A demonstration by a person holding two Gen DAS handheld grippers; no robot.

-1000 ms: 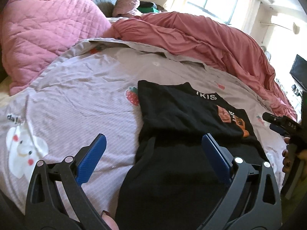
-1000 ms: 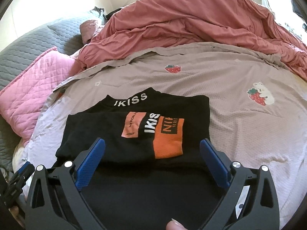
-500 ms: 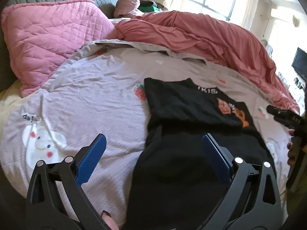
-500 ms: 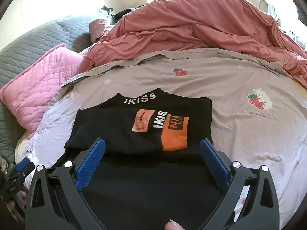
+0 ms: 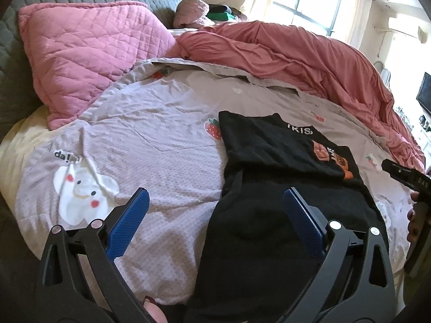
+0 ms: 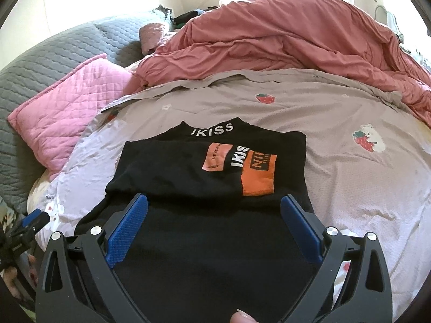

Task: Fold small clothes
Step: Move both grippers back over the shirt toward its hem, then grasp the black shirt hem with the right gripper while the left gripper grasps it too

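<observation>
A black top [image 6: 215, 177] with white "IKISS" lettering and orange patches lies on the bed, its upper part folded over the lower part. It also shows in the left wrist view [image 5: 277, 188], at centre right. My left gripper [image 5: 215, 202] is open and empty, hovering over the top's left edge near the bed's front. My right gripper [image 6: 214, 210] is open and empty above the top's lower half. The right gripper's tip [image 5: 404, 175] shows at the right edge of the left wrist view, and the left gripper's tip [image 6: 35, 219] at the lower left of the right wrist view.
The top lies on a lilac bedsheet [image 5: 150, 145] printed with strawberries and a white animal. A pink quilted pillow [image 5: 89, 51] sits at the back left, a bunched red duvet [image 6: 282, 43] across the back, a grey padded headboard [image 6: 54, 51] behind.
Both grippers have drawn back and up from the top, so more of the bed shows. Both stay open. The top has not moved.
</observation>
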